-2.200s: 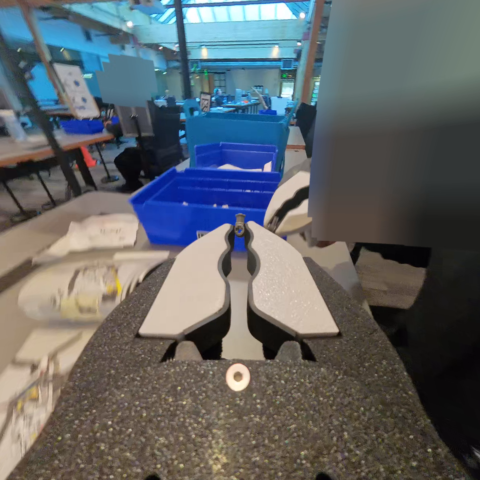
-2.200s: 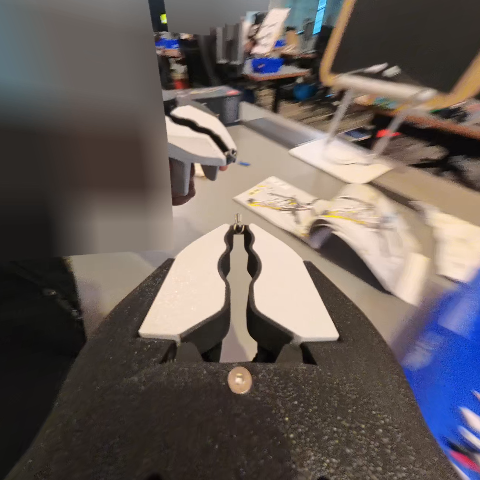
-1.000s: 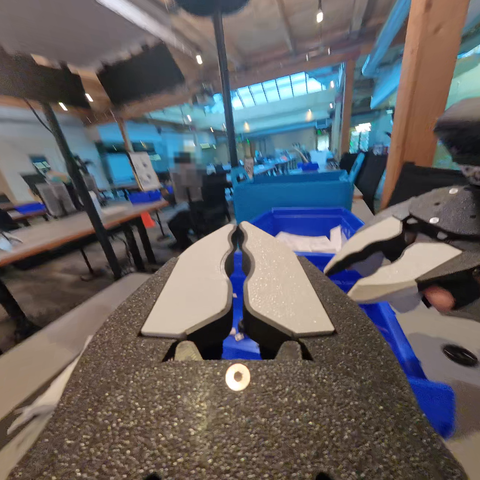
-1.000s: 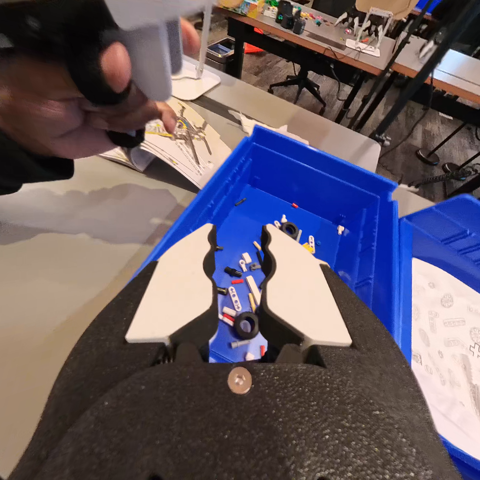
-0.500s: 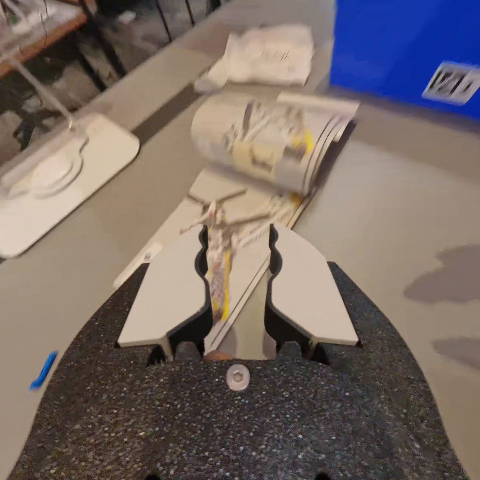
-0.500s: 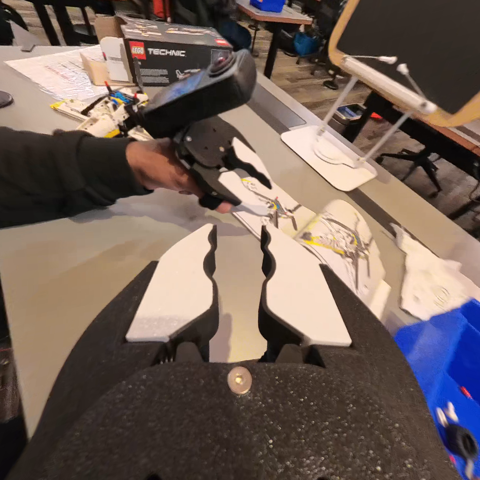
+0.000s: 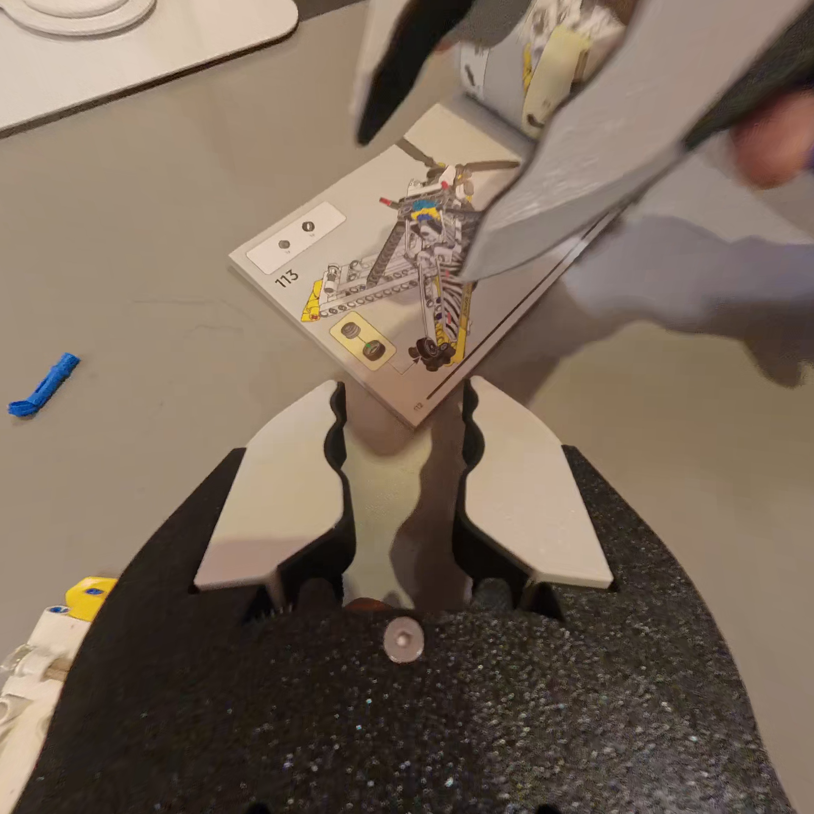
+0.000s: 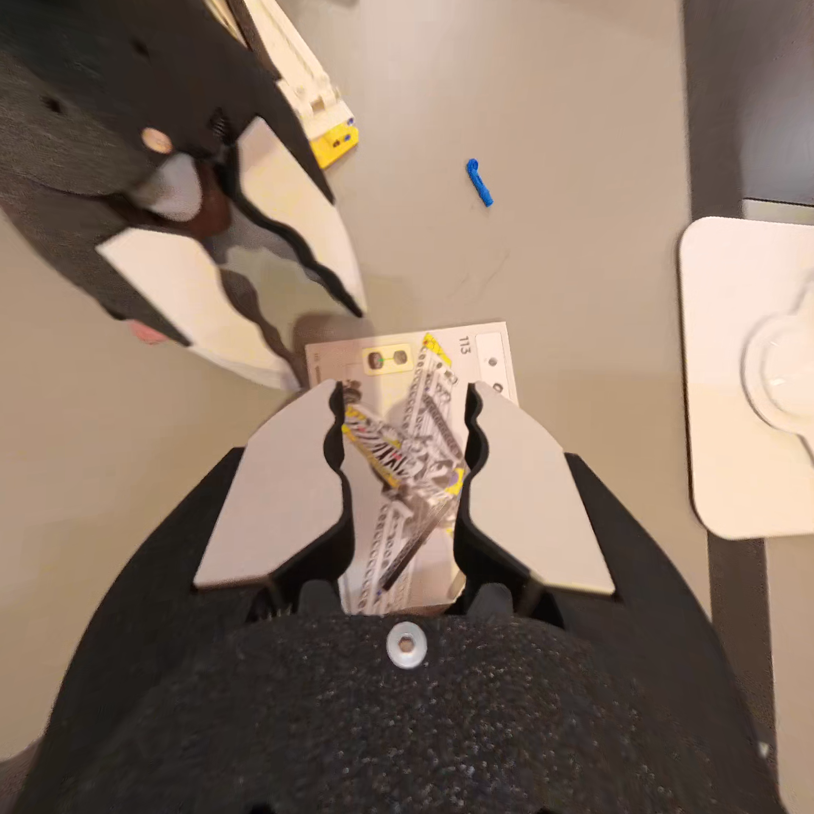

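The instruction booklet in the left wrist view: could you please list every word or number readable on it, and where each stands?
I will not quote writing, only place it.
instruction booklet: a bold printed marking by the left corner, sharp.
Same page: a tiny marking at the nearest corner, small.
white base, blue piece: no writing visible.

**Both grippers hanging open, tips angled toward each other**

The left gripper (image 7: pixel 401 387) is pointing downward with its two pale fingers spread wide and nothing sitting between the pads. The right gripper (image 8: pixel 401 390) is hanging the same way, jaws parted and gripping nothing, its fingertips coming close to the left one's. A fingertip of the person's hand (image 7: pixel 768 145) is showing behind the right gripper.
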Demonstrator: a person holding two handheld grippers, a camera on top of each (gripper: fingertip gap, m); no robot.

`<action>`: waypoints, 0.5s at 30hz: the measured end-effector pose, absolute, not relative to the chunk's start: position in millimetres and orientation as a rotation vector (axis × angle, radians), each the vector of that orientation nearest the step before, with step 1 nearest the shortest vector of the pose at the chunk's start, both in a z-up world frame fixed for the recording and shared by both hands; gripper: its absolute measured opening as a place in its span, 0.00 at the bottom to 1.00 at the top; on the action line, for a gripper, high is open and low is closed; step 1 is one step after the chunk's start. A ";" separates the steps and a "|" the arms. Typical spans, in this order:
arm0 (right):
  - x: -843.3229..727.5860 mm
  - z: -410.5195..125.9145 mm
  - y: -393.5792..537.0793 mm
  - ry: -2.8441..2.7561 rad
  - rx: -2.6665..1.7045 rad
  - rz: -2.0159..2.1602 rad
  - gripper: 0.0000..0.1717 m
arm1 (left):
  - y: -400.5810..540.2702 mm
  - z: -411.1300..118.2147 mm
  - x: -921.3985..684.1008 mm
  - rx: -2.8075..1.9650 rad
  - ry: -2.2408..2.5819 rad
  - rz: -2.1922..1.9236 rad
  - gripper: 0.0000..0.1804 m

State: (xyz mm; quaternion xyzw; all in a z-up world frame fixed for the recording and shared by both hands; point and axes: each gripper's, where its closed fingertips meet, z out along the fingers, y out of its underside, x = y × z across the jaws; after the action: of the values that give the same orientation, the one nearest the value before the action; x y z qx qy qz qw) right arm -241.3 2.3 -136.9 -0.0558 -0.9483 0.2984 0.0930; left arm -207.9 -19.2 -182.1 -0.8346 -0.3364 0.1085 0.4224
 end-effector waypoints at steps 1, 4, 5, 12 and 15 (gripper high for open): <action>-249.9 -143.5 -0.8 -2.850 -0.156 0.849 0.32 | -21.1 -180.0 -208.3 -2.071 -0.837 0.252 0.28; -273.0 -163.7 -2.7 -2.928 -0.136 0.724 0.36 | -45.1 -183.9 -219.7 -2.126 -0.817 0.348 0.28; -278.2 -169.3 -2.9 -2.950 -0.132 0.698 0.37 | -51.6 -183.5 -222.2 -2.135 -0.791 0.365 0.28; -296.1 -191.1 -8.6 -3.000 -0.151 0.677 0.39 | -66.5 -173.3 -228.5 -2.030 -0.812 0.274 0.27; -294.4 -188.5 -16.0 -2.986 -0.153 0.759 0.39 | -65.6 -174.9 -226.9 -2.054 -0.794 0.308 0.27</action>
State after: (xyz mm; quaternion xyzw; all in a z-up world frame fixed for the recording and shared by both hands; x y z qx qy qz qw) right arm -294.4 -16.0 -188.5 -0.0496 -0.9676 0.2460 0.0286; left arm -226.9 -65.6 -174.9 -0.8281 -0.3202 0.1243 0.4430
